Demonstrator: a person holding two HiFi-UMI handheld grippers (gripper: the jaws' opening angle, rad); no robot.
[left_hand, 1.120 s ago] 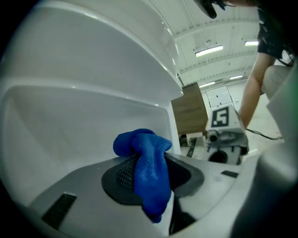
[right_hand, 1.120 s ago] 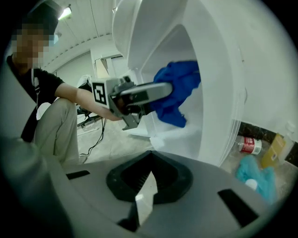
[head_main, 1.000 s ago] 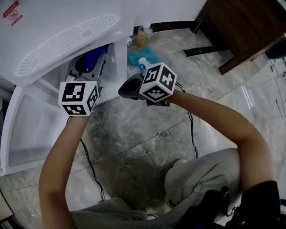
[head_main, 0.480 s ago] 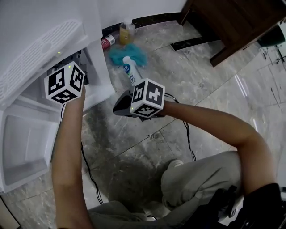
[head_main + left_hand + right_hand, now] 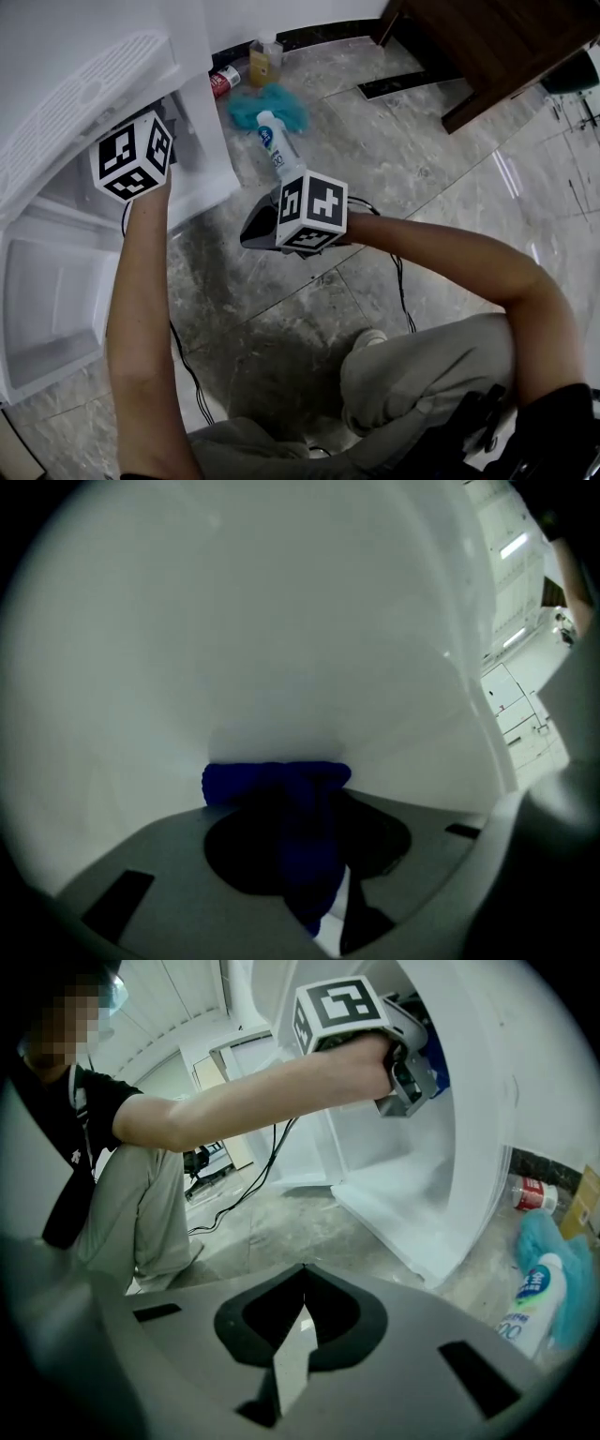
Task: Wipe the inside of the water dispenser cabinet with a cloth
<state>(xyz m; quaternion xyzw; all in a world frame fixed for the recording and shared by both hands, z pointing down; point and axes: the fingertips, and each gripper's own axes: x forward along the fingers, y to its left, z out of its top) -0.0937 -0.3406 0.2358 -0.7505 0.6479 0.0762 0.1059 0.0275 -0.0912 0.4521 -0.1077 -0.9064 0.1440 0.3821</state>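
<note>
Inside, the left tool (image 5: 292,810) clenched a blue cloth (image 5: 236,782) against the white wall of the water dispenser cabinet (image 5: 281,621), while the right tool (image 5: 302,1283), jaws closed and empty, hung over the grey marble floor (image 5: 309,309) near a bottle (image 5: 278,145).

Cloth (image 5: 272,778): deep blue is being shown throughout, unpatterned.
Cabinet (image 5: 281,621): plain white is being displayed on the walls.
Left gripper (image 5: 281,803), right gripper (image 5: 302,1283): grey bodies and black pads are being shown; black-and-white square markers are being carried on each cube.
Floor (image 5: 309,300): grey marbling with pale veins is being shown.
Bottle (image 5: 279,148): white is being shown, with a blue label.
Fluffy item (image 5: 272,105): teal is being shown.
Can (image 5: 223,84): red is being shown.
Furniture (image 5: 497,47): dark brown wood grain is being displayed.
Trousers (image 5: 412,375): greyish beige is being worn.
</note>
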